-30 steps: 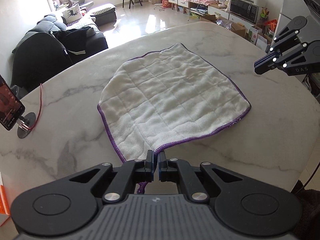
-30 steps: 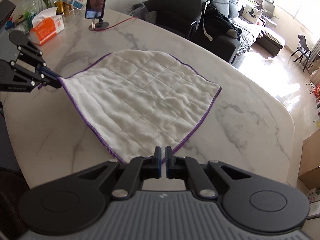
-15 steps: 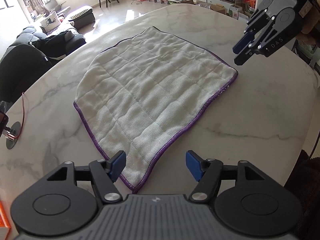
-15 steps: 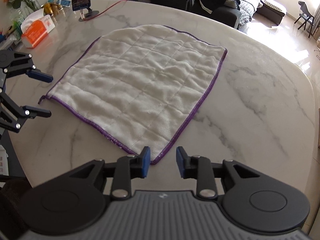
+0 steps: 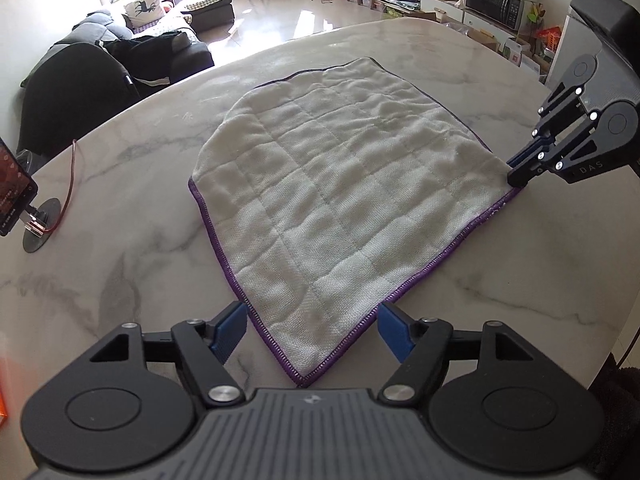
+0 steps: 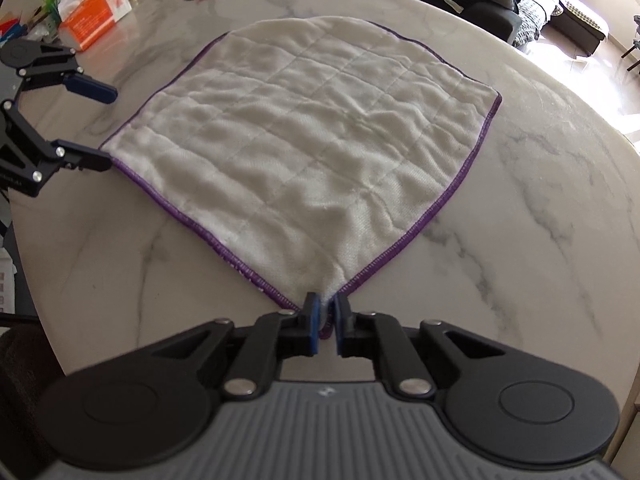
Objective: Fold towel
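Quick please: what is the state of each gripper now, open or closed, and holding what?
Left gripper: open, straddling a corner of the towel, not gripping.
Right gripper: closed on another towel corner.

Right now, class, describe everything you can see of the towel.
The towel is white, quilted in squares, edged in purple stitching, soft and slightly rumpled. It lies flat and unfolded on the marble table. The right gripper pinches one near corner; the left gripper stands open around the other.

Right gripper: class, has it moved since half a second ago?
Yes. The right gripper has dropped onto the towel corner and shut there, having hung open just off that corner.
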Available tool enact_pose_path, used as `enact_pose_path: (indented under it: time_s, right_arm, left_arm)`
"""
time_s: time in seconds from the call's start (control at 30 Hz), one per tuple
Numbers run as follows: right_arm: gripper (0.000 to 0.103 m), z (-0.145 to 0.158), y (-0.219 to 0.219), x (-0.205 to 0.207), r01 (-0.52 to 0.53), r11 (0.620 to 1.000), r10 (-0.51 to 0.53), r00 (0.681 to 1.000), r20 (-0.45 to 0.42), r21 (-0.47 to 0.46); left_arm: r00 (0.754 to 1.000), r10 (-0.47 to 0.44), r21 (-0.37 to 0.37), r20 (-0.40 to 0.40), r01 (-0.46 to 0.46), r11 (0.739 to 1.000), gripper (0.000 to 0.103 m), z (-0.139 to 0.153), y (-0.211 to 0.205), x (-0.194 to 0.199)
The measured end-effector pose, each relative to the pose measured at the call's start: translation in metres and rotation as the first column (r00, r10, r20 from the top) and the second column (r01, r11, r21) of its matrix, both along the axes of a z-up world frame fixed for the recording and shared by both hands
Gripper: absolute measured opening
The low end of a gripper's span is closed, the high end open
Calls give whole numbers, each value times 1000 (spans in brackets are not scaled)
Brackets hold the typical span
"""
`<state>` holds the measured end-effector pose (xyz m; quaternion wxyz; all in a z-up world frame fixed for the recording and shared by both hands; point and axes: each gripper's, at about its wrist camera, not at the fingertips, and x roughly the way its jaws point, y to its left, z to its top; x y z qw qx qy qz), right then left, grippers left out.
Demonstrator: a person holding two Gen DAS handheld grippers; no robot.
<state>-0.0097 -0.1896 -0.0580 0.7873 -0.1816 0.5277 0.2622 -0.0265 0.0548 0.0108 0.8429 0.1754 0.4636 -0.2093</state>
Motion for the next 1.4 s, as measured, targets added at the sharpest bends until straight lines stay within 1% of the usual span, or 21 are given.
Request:
enact_pose_path:
  time_s: [0.23,0.5,0.57,0.6,0.63,0.67,0.73,0.9,1.13,1.4]
  right_arm:
    - [5,9,-18,-3,23,1000,-23,1000,-12,-6]
    - [6,12,-37,-9,27,999,-28,998,-63,-18]
    - [11,13,-39,-7,41,999,-42,997,-69,-14]
    - [16,16,-41,-5,58,998,-58,996,-67,-2]
    - [22,19,-43,-2,74,997,-73,995,-60,10]
    - [24,23,-43,1,86,996,-85,995,-50,17]
    - [33,29,-44,7,105,994,-104,994,-28,27]
    - [41,39,-36,30,115,993,-116,993,8,26]
    - [41,37,-23,72,135,990,-136,990,34,28]
    - [41,32,-15,119,161,987,-162,986,30,23]
  left_arm:
    - [999,47,-18,-12,-47,999,73,3,11,11]
    - [995,94,-23,-31,-95,995,73,-5,21,32]
    - [994,107,-19,-36,-108,994,73,-8,23,39]
    - [993,116,-18,-39,-116,993,73,-9,24,44]
    - [991,124,-16,-42,-125,992,73,-10,25,48]
    - [990,132,-16,-44,-133,991,73,-11,26,53]
    - [987,153,-17,-50,-154,988,73,-13,28,65]
    - [976,206,-29,-72,-208,978,73,-15,32,91]
    - [971,222,-49,-93,-227,973,73,-15,31,115]
    - [972,212,-47,-96,-218,975,73,-17,28,135]
